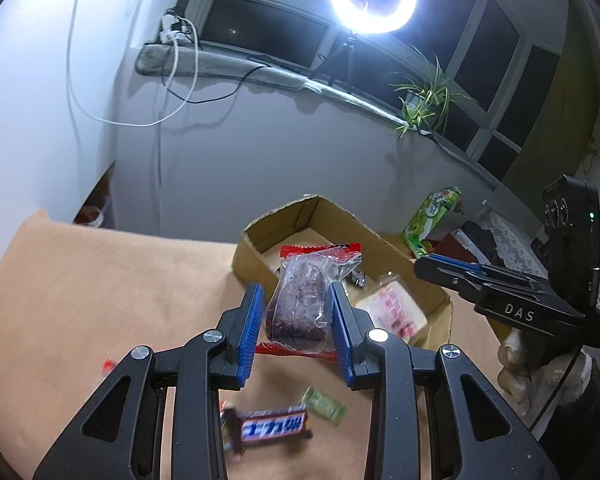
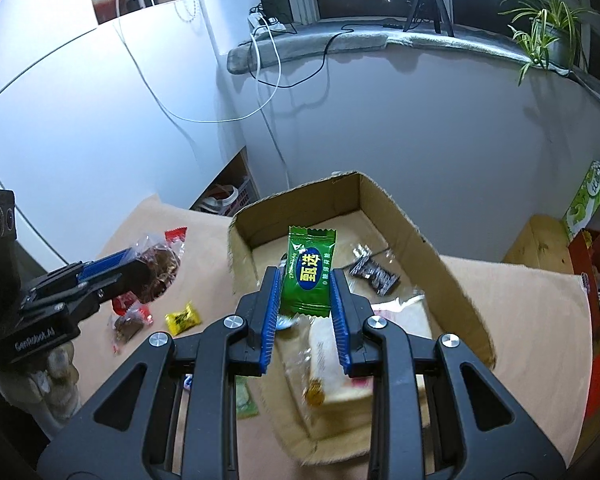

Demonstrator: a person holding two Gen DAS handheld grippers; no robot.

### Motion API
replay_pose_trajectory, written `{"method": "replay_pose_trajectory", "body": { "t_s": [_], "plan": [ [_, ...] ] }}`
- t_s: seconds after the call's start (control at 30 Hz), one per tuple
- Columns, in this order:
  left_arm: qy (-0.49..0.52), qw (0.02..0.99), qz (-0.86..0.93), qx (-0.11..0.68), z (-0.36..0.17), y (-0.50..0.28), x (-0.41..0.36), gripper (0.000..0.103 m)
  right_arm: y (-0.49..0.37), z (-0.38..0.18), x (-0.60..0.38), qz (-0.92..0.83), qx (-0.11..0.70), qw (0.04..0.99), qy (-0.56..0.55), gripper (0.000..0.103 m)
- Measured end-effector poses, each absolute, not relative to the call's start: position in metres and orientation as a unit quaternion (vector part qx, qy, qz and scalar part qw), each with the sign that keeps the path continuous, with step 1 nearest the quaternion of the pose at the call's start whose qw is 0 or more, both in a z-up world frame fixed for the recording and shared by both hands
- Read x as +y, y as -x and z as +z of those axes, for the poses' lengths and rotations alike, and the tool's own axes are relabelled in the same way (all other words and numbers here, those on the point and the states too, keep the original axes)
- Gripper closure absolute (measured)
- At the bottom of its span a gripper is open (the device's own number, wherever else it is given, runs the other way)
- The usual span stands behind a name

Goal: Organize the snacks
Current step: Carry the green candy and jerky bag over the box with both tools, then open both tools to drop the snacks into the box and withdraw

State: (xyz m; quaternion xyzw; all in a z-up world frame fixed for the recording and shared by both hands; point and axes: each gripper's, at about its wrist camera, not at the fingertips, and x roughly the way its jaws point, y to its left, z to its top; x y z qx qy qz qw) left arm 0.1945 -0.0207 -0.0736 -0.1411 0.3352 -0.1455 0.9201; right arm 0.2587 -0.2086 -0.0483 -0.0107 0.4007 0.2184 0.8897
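My left gripper (image 1: 296,308) is shut on a clear-wrapped dark brown snack with red ends (image 1: 298,304), held above the table near the left side of the cardboard box (image 1: 256,248). It also shows in the right wrist view (image 2: 156,270). My right gripper (image 2: 306,292) is shut on a green candy packet (image 2: 308,272), held over the box (image 2: 452,276). Inside the box lie a wrapped bread slice (image 2: 332,364), a pink-printed packet (image 1: 392,312) and a small dark wrapper (image 2: 374,274).
On the tan cloth (image 1: 100,280) lie a chocolate bar (image 1: 274,426), a green sachet (image 1: 324,406), a yellow candy (image 2: 183,317) and a red-ended snack (image 2: 130,322). A green carton (image 1: 430,220) stands right of the box. A wall and window ledge (image 2: 320,46) lie behind.
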Motion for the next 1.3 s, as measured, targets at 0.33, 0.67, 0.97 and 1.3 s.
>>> {"method": "replay_pose_trajectory", "body": {
  "t_s": [0.33, 0.67, 0.97, 1.3],
  "plan": [
    [0.132, 0.914, -0.155, 0.351, -0.083, -0.240, -0.046, 0.071, -0.314, -0.069, -0.221, 0.196, 0.421, 0.886, -0.010, 0.077],
    [0.128, 0.904, -0.154, 0.378, -0.107, -0.267, -0.061, 0.071, -0.339, -0.096, -0.219, 0.194, 0.443, 0.875, -0.007, 0.077],
    [0.121, 0.906, -0.152, 0.376, -0.107, -0.274, -0.065, 0.071, -0.344, -0.101, -0.218, 0.189, 0.444, 0.876, -0.001, 0.076],
    [0.118, 0.907, -0.155, 0.372, -0.102, -0.270, -0.068, 0.070, -0.337, -0.092, -0.224, 0.184, 0.437, 0.880, -0.005, 0.074]
  ]
}}
